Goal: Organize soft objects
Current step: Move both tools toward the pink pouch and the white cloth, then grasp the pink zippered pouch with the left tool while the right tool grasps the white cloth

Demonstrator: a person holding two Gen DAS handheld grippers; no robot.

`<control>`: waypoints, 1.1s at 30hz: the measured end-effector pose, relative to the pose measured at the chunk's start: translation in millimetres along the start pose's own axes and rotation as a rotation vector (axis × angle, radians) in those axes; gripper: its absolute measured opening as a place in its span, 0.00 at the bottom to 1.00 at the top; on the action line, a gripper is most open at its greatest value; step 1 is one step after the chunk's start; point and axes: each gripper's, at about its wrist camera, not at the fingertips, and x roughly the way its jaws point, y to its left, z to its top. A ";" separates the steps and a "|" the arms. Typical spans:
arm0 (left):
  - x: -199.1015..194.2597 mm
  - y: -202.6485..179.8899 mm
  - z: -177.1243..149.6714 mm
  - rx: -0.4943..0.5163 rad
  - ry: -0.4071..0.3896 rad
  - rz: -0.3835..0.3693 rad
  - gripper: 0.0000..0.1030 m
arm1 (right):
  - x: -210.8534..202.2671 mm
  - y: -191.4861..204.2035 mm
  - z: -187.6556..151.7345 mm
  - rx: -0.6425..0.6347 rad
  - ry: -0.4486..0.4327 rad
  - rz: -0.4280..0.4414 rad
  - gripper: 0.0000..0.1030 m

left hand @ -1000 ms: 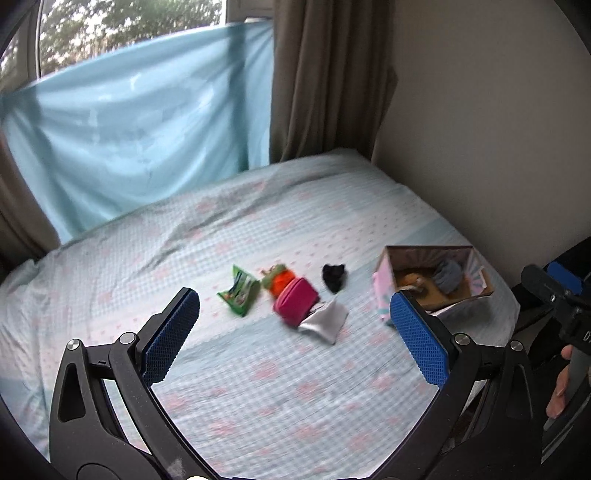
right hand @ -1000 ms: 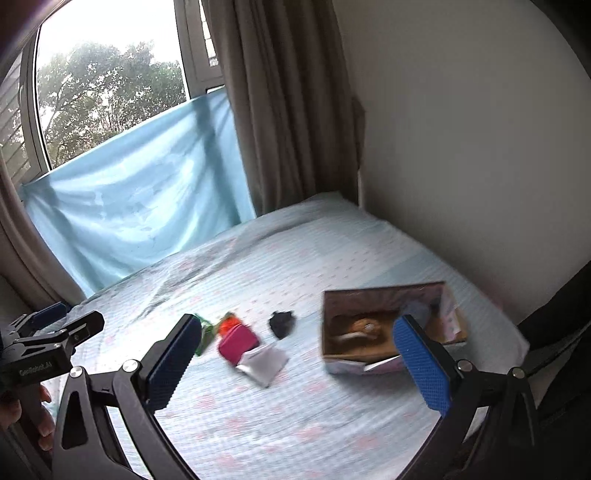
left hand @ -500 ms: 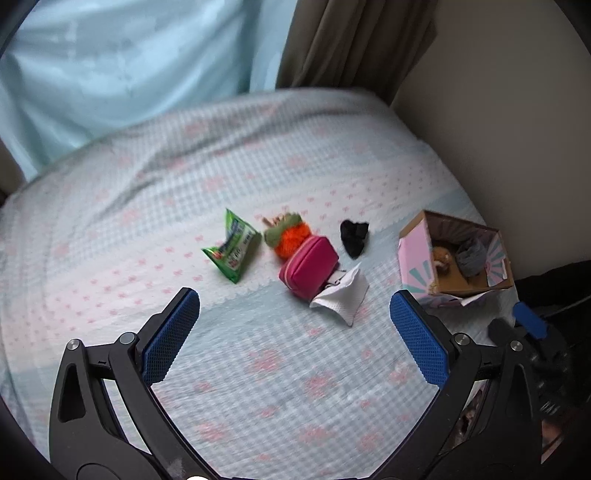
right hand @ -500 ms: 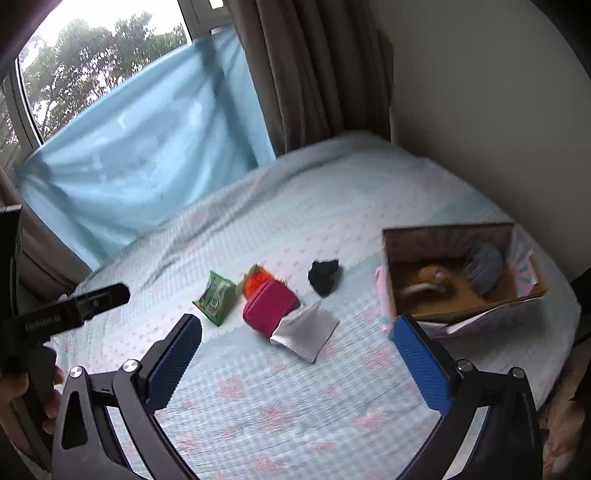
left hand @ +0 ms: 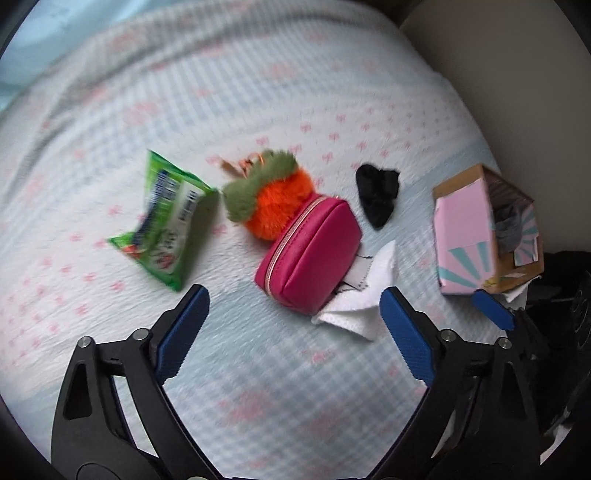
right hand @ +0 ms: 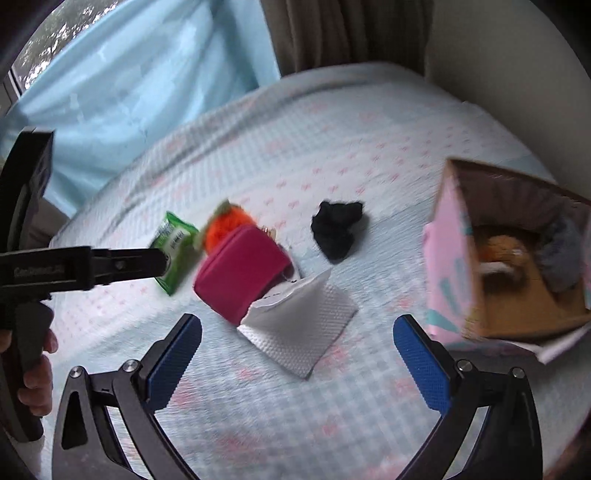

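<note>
On the bed lie a green packet (left hand: 166,229) (right hand: 173,240), an orange and green plush (left hand: 269,199) (right hand: 225,221), a pink pouch (left hand: 310,254) (right hand: 240,273), a white tissue pack (left hand: 358,299) (right hand: 303,328) and a black cloth (left hand: 378,195) (right hand: 338,229). A pink cardboard box (left hand: 465,236) (right hand: 450,258) at the right holds a brown plush (right hand: 502,258) and a grey item (right hand: 561,254). My left gripper (left hand: 291,332) is open, just short of the pouch. My right gripper (right hand: 295,354) is open, over the tissue pack. The left gripper's body (right hand: 74,269) shows in the right wrist view.
The checked bedsheet (left hand: 258,92) (right hand: 332,129) spreads around the objects. A blue curtain (right hand: 147,74), brown drapes (right hand: 332,33) and a beige wall (right hand: 517,66) lie beyond. The bed's right edge runs just past the box.
Both grippers have moved down and forward toward the objects, which now look much larger. Both stay open. The objects have not moved.
</note>
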 end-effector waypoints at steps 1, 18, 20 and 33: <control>13.4 1.7 2.0 0.000 0.018 -0.007 0.87 | 10.5 1.7 -1.6 -0.019 0.015 0.006 1.00; 85.8 6.2 9.2 -0.024 0.100 -0.070 0.53 | 102.7 12.0 -17.9 -0.251 0.159 0.014 0.66; 85.4 7.0 9.2 -0.032 0.096 -0.068 0.50 | 101.3 13.2 -19.3 -0.267 0.156 0.002 0.59; 52.1 -0.2 6.6 -0.004 0.029 -0.046 0.35 | 74.8 6.0 -18.3 -0.249 0.132 -0.018 0.15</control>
